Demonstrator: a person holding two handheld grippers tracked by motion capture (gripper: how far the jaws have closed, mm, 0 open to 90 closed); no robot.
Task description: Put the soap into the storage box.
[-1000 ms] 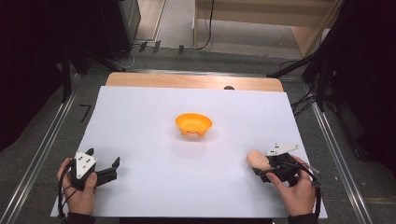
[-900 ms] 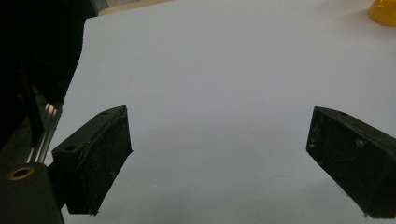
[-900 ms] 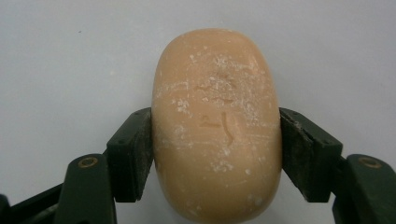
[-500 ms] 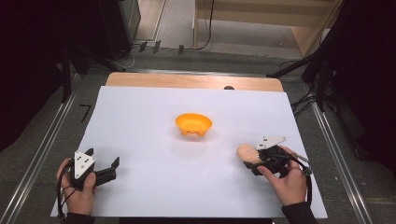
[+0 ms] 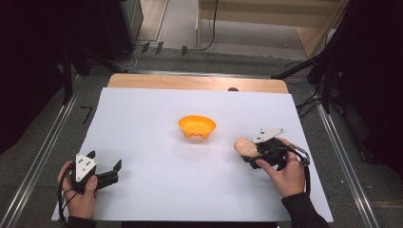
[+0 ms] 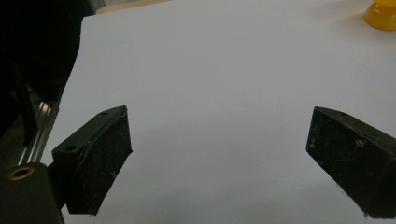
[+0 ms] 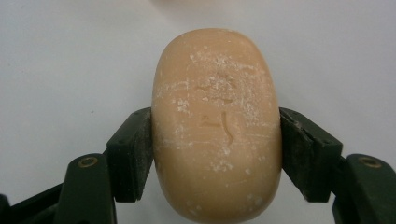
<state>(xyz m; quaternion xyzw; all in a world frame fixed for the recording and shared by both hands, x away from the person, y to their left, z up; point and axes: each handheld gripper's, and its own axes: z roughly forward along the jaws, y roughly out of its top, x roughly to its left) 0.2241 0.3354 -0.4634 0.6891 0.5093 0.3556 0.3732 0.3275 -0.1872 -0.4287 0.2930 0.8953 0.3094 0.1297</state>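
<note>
A tan oval bar of soap (image 7: 217,126) sits clamped between the two black jaws of my right gripper (image 7: 215,140), which is shut on it. From the high view the soap (image 5: 244,145) and the right gripper (image 5: 251,152) hang right of the orange bowl (image 5: 196,127), which stands mid-sheet. My left gripper (image 5: 110,171) rests at the near left of the white sheet, open, with nothing between its jaws. Its own camera shows the left gripper (image 6: 219,158) over bare white sheet, with the bowl (image 6: 380,15) at the top right corner.
A white sheet (image 5: 157,185) covers the table, with a wooden strip (image 5: 190,82) along the far edge. Metal rails (image 5: 43,152) run along both sides. Cables lie on the floor beyond the table.
My right gripper has carried the soap leftward and a little farther from the person, closer to the bowl. The left gripper has stayed put.
</note>
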